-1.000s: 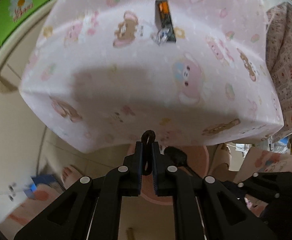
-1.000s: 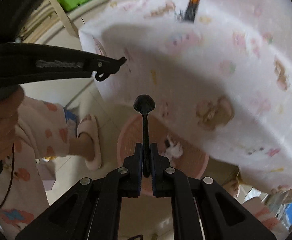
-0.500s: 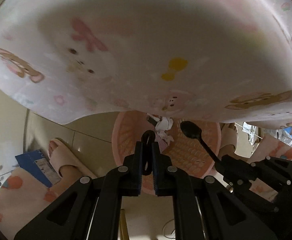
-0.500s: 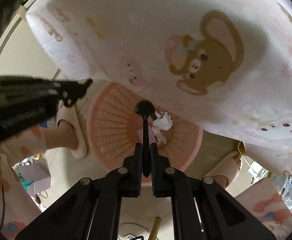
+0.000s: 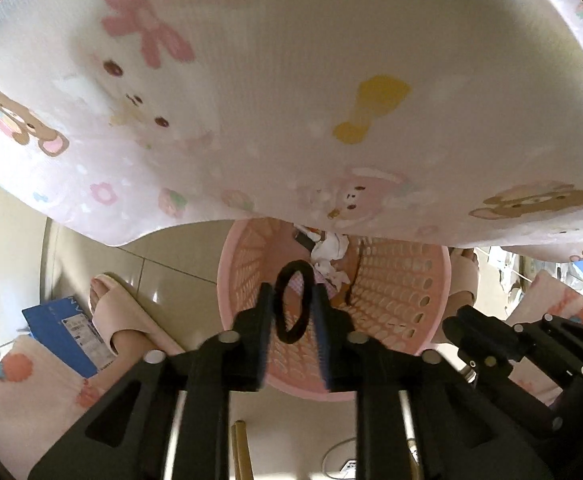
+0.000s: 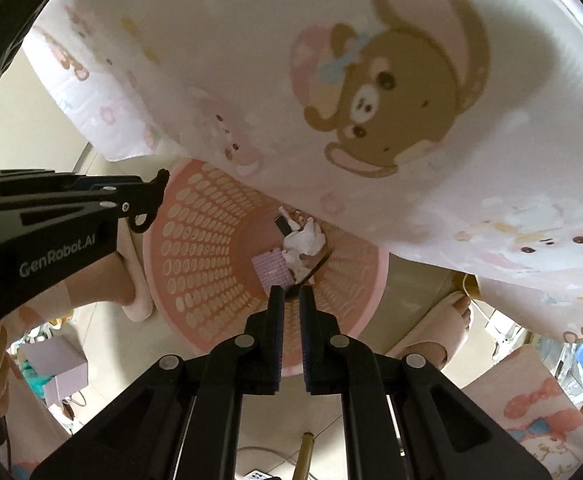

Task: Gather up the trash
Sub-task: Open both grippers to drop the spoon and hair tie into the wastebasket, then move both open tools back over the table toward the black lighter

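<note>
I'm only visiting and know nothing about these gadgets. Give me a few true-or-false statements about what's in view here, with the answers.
1. A black ring sits between the fingers of the left gripper. True.
2. The basket on the floor is blue. False: it is pink.
3. A crumpled white tissue lies in the basket. True.
4. The cloth hanging over the basket is plain white. False: it is printed with cartoon bears and bows.
5. The person is barefoot. False: the foot beside the basket wears a pink slipper.
</note>
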The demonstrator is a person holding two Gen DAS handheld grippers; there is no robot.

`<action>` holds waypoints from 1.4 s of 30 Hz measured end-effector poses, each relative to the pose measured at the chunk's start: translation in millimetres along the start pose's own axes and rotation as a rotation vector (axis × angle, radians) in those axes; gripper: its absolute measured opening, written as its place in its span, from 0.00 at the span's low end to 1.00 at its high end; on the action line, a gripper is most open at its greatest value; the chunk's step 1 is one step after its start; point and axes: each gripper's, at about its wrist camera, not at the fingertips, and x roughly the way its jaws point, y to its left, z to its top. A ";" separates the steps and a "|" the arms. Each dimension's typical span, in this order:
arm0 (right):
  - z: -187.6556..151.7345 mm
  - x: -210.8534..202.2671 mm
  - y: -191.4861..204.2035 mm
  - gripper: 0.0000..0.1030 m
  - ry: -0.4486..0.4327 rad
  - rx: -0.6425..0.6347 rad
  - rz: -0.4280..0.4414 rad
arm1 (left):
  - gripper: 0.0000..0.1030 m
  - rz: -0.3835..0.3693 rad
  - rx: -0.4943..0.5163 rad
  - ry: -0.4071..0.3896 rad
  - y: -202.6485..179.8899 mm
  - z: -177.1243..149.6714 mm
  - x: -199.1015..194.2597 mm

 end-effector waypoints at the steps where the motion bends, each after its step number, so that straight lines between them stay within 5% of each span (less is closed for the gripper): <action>1: 1.1 1.1 -1.1 0.08 0.001 0.002 -0.002 | 0.27 0.005 -0.001 -0.005 0.2 0.4 -1.4; 11: 6.1 -5.3 -10.5 0.18 -0.016 0.043 -0.015 | 0.38 0.057 -0.016 -0.099 7.1 4.4 -34.0; 13: 6.6 -10.6 -12.3 0.24 -0.032 0.052 -0.013 | 0.39 0.063 -0.015 -0.127 8.1 4.0 -44.0; 17: 7.3 -24.5 -16.0 0.52 -0.084 0.090 0.010 | 0.39 0.074 -0.005 -0.179 7.8 2.4 -61.9; 25: 1.3 -64.2 -9.2 0.53 -0.239 0.074 -0.082 | 0.51 0.103 0.007 -0.369 9.4 -6.6 -109.9; 34: -9.9 -117.9 -18.8 0.53 -0.423 0.132 -0.014 | 0.53 0.130 0.009 -0.518 16.3 -12.8 -152.2; 42: -4.9 -152.4 -31.2 0.59 -0.584 0.145 -0.098 | 0.70 0.142 -0.053 -0.573 24.7 -2.1 -175.3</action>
